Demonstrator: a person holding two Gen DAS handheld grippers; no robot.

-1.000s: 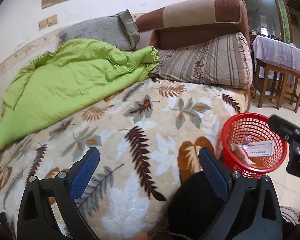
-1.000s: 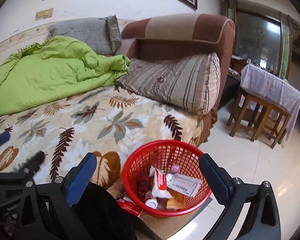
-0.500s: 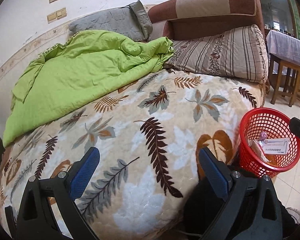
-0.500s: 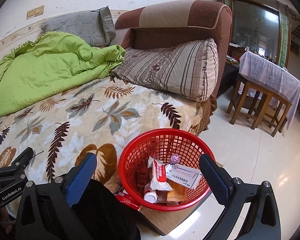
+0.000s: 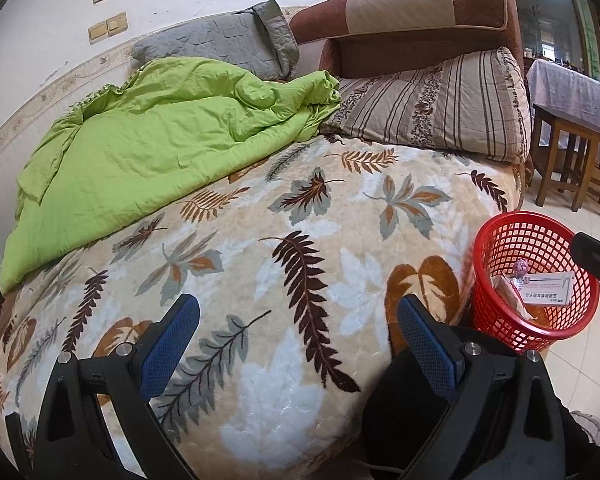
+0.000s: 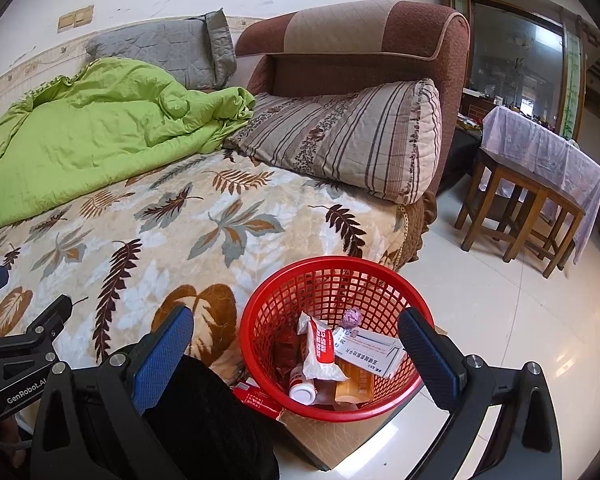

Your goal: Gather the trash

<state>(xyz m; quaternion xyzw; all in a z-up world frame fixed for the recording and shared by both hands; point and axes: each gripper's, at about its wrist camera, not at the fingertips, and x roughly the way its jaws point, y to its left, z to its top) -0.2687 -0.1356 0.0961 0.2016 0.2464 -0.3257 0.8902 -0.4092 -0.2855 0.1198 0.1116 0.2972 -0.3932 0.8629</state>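
Observation:
A red mesh basket [image 6: 288,304] stands on the floor beside the bed and holds trash: a white box [image 6: 370,350], a white-and-red packet [image 6: 320,350], a small bottle [image 6: 302,388] and a purple crumpled ball [image 6: 353,317]. My right gripper [image 6: 296,354] hovers open over the basket, nothing between its fingers. In the left wrist view the basket [image 5: 496,320] sits at the right. My left gripper [image 5: 298,338] is open above the leaf-patterned blanket [image 5: 260,280], empty. A red box [image 6: 256,398] lies on the floor by the basket.
A green quilt [image 5: 148,140], a grey pillow [image 5: 224,44] and a striped cushion [image 5: 432,108] lie on the bed against a brown headboard [image 5: 412,12]. Wooden stools [image 6: 516,208] and a cloth-covered table [image 6: 540,148] stand on the tiled floor at right. A dark-clothed knee [image 6: 204,412] is below.
Both grippers have drifted back and to the left; the basket has shifted right in both views. Both stay open and empty.

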